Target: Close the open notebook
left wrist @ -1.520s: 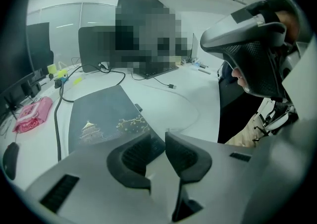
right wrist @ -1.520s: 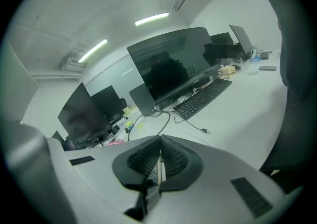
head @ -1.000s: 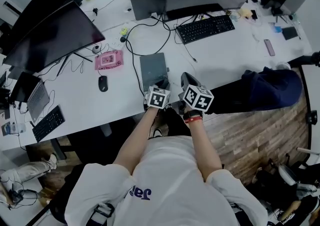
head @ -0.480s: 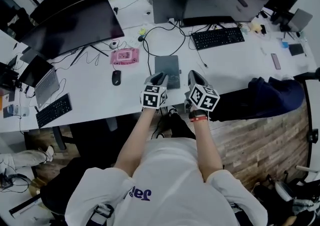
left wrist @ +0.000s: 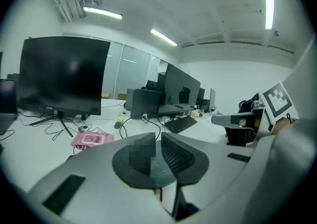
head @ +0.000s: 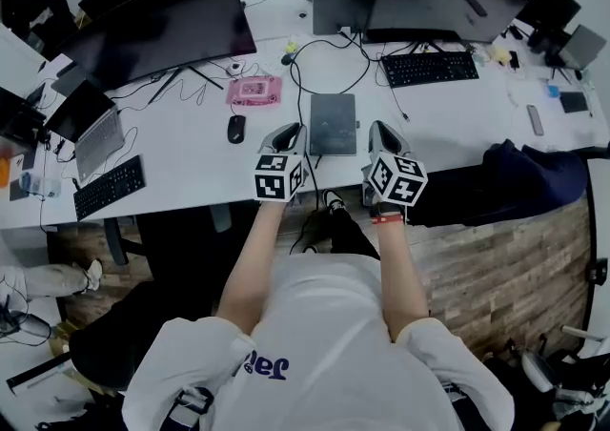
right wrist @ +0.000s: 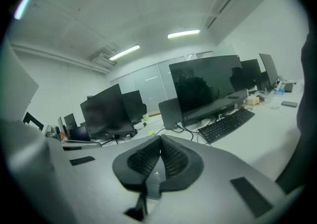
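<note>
My left hand-held gripper [head: 284, 136] is closing on nothing; my right hand-held gripper [head: 381, 133] is pressed together, empty. The notebook [head: 333, 124] lies flat on the desk [head: 448, 114] just ahead, between them. I judge it light and stiff-covered, best pinched at the cover's free edge.

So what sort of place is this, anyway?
Most likely a shared open-plan office: a long white desk carries several large monitors, keyboards and a laptop, and strip lights run along the ceiling.
</note>
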Demonstrator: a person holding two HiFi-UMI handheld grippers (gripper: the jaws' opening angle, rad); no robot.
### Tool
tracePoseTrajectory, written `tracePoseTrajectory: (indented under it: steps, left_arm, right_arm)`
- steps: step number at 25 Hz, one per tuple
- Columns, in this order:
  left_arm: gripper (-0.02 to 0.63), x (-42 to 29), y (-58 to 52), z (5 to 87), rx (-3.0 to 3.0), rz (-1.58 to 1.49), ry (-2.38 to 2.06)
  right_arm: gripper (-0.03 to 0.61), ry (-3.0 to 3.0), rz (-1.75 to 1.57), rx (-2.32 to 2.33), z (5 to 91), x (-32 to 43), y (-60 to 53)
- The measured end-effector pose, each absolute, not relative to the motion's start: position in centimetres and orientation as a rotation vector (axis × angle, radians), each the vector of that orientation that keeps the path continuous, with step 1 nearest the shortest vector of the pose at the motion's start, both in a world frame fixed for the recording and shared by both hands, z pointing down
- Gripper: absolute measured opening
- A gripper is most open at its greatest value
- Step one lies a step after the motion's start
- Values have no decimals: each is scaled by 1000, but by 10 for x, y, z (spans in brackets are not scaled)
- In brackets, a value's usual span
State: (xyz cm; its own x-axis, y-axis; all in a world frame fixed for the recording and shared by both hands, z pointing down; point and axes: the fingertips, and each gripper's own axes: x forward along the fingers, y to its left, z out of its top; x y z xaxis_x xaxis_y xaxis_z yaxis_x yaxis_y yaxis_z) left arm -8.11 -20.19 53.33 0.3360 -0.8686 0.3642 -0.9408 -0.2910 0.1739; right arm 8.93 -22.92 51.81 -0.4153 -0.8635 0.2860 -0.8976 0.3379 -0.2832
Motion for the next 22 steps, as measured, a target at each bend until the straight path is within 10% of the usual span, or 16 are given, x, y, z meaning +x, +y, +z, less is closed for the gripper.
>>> tracePoseTrajectory:
  steps: [22]
  left_arm:
    - [21,-96,-195,486,2358,202,-1781]
  right_arm:
    - [9,-2582,363,1573,481,75,-213]
